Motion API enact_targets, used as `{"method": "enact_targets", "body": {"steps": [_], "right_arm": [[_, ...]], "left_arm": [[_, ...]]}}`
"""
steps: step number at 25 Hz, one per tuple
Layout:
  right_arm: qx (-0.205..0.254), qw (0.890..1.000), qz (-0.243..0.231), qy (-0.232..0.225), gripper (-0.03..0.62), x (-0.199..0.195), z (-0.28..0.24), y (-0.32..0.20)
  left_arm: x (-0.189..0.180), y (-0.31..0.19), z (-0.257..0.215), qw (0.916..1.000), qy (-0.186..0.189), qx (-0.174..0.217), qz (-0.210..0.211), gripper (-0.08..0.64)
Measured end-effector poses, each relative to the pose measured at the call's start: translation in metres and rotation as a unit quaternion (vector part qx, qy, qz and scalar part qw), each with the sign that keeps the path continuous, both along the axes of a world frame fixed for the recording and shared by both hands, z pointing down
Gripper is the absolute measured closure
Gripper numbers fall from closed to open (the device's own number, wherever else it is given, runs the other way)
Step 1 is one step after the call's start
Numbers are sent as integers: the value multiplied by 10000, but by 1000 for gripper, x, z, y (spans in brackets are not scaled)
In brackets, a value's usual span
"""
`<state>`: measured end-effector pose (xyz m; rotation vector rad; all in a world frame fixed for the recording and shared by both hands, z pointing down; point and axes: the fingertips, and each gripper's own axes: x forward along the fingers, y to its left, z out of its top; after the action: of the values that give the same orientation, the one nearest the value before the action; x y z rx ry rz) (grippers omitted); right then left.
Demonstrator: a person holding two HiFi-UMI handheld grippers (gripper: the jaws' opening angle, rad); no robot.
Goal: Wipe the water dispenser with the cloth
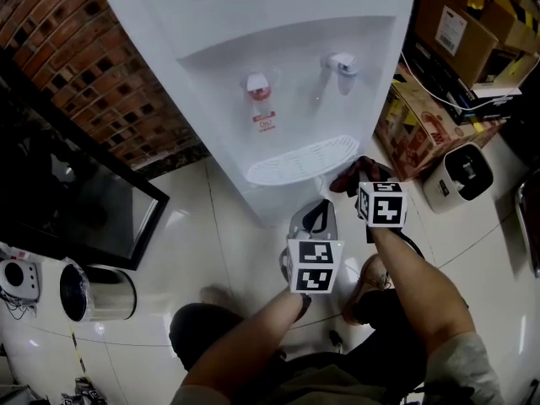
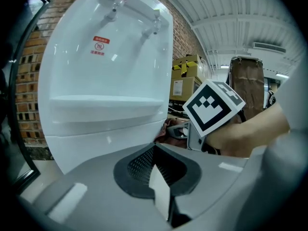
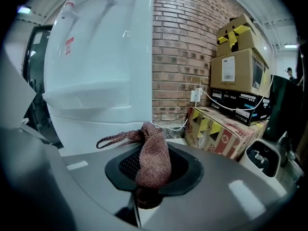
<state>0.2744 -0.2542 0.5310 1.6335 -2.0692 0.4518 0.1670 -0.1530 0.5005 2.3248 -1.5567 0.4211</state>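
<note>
Your right gripper point(image 1: 363, 180) clamps the reddish-brown knitted cloth point(image 3: 155, 154) just beside the tall white plastic water dispenser point(image 1: 278, 83). Your left gripper point(image 1: 315, 219) is closed and empty. Both point downward.

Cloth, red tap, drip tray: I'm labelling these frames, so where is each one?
cloth point(image 3: 153, 154), right gripper view, on the bunched fold between the jaws.
red tap point(image 1: 257, 83), head view, on its red cap.
drip tray point(image 1: 302, 161), head view, on its slotted white grille.

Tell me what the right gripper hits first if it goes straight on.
Probably the water dispenser, its right front edge, cloth first; depth is unclear, so it might slip past to the brick wall.
</note>
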Motion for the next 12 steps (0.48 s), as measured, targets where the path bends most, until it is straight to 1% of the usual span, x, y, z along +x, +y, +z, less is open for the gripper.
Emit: {"method": "enact_targets", "body": {"steps": [2, 4, 8, 10, 12], "right_arm": [[-6, 10000, -9, -41, 508, 0, 0, 1], [-42, 9999, 10, -146, 506, 0, 1, 4], [-210, 9984, 3, -518, 500, -15, 8, 22], [-299, 9971, -191, -667, 499, -34, 14, 38], [-365, 9953, -579, -687, 499, -62, 19, 55]], "left_arm": [[-1, 1, 1, 10000, 21, 5, 2, 560], [-5, 3, 1, 10000, -39, 29, 5, 560], [-30, 11, 8, 9993, -361, 108, -52, 560], [-51, 18, 15, 9981, -590, 126, -99, 560], [-77, 27, 24, 9964, -830, 89, -165, 560]]}}
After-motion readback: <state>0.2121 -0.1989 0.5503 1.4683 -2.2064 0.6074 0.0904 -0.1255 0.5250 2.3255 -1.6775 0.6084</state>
